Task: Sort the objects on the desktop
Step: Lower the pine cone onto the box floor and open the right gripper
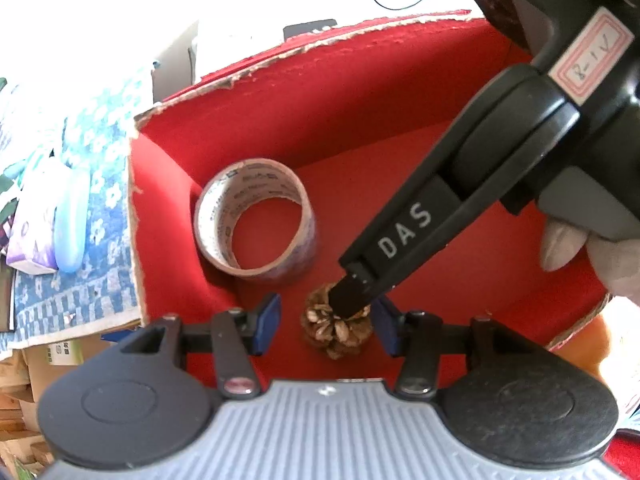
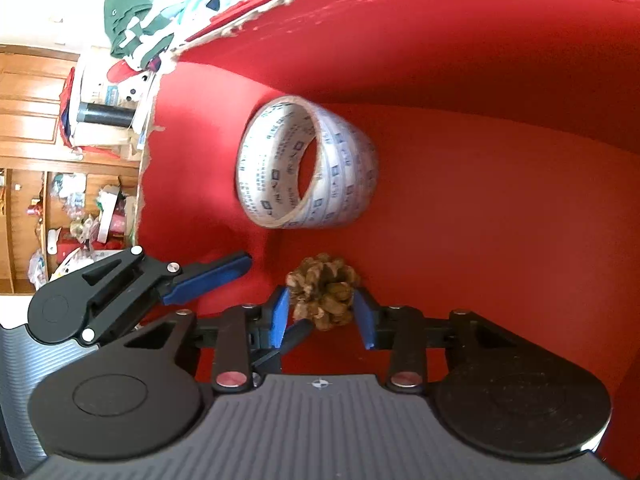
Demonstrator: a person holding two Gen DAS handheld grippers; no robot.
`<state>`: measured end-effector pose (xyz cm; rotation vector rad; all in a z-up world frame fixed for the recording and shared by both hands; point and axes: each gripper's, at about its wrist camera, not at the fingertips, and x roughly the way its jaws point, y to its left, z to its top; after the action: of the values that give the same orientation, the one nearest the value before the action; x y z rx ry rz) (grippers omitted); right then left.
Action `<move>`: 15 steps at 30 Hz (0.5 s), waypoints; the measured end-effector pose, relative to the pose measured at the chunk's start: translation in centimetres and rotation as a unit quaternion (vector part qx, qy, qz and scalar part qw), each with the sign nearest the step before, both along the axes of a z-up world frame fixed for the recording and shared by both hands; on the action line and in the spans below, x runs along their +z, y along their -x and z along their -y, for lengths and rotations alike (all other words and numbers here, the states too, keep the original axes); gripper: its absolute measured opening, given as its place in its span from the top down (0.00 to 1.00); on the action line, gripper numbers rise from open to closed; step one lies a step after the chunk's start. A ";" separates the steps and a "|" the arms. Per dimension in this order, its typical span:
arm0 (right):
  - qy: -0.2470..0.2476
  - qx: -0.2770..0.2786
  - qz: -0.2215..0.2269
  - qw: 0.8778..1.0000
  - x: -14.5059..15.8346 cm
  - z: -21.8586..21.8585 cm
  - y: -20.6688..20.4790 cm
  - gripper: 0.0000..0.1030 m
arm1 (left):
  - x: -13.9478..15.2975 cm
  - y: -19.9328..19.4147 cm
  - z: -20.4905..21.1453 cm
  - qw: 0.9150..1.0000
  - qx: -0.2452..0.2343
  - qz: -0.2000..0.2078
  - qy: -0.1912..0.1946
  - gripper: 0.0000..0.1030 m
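Note:
A brown pine cone lies on the floor of a red-lined cardboard box. A roll of printed packing tape stands beside it, near the box's left wall. My right gripper has its blue pads against both sides of the cone. One of its fingers reaches in from the upper right in the left wrist view. My left gripper hovers above the cone, open, with room on both sides. Its blue finger shows at the left of the right wrist view.
A gloved hand holds the right gripper's handle. Left of the box lie a blue patterned cloth, a pale blue case and a purple tissue pack. Wooden cabinets and piled clothes stand beyond the box wall.

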<state>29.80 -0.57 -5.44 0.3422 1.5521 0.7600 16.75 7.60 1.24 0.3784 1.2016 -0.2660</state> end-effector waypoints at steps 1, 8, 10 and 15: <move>0.004 -0.001 0.002 1.000 0.0 -0.1 0.1 0.62 | -0.1 -0.1 0.1 1.000 0.000 0.000 -0.002 0.50; 0.011 0.000 -0.005 1.000 -0.4 -3.0 0.5 0.73 | -0.4 -0.7 0.3 1.000 0.004 -0.004 -0.014 0.49; 0.004 0.006 -0.013 1.000 -0.7 -3.8 0.5 0.77 | -0.3 -0.8 0.2 1.000 0.006 -0.003 -0.015 0.49; 0.001 0.008 -0.010 1.000 -0.6 -4.7 0.5 0.76 | -0.4 -0.7 -0.6 1.000 0.015 -0.001 -0.019 0.50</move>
<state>29.27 4.16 -6.04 0.3363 1.5763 0.7696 17.43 8.18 0.80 0.3930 1.2138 -0.2178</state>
